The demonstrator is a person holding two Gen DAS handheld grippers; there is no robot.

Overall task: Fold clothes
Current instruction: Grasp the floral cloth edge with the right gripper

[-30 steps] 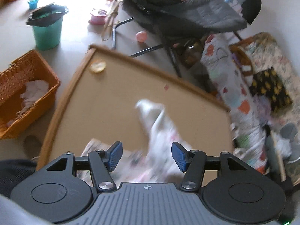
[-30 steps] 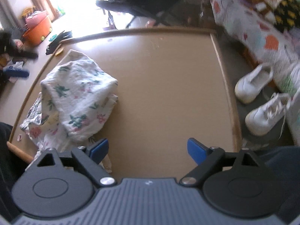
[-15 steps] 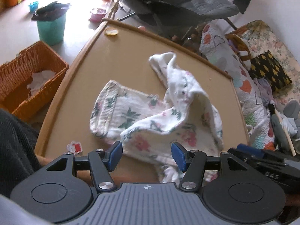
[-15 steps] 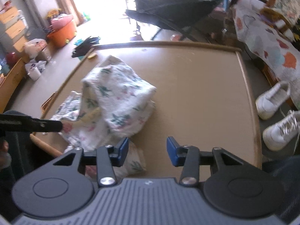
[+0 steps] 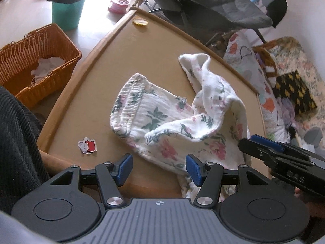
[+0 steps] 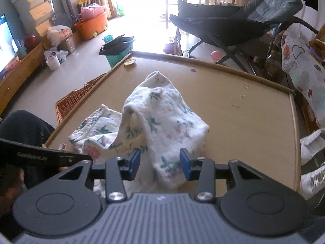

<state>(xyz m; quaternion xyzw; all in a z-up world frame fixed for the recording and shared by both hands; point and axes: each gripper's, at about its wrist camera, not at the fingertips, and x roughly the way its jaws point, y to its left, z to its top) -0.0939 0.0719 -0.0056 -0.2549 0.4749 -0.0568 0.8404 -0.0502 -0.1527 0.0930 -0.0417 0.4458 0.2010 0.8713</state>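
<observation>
A crumpled white garment with a flower print (image 5: 162,120) lies bunched on the tan table (image 5: 97,85), one end hanging over the near edge. My left gripper (image 5: 159,168) hovers open over that near edge, with nothing pressed between its blue pads. In the right wrist view the garment (image 6: 162,118) rises in a hump, and its near fold lies between the pads of my right gripper (image 6: 159,163). These jaws are closing and the pads do not press the cloth. The right gripper's fingers (image 5: 264,148) reach in from the right in the left wrist view.
An orange wicker basket (image 5: 30,61) holding white cloth stands on the floor left of the table, beyond it a green bin (image 5: 65,14). A small sticker (image 5: 87,145) lies near the table's front. A dark recliner (image 6: 233,24) stands behind. White shoes (image 6: 310,142) sit at the right.
Both grippers have come in over the garment's near edge. The right gripper's jaws have narrowed a lot and now straddle a fold. The left jaws kept their width.
</observation>
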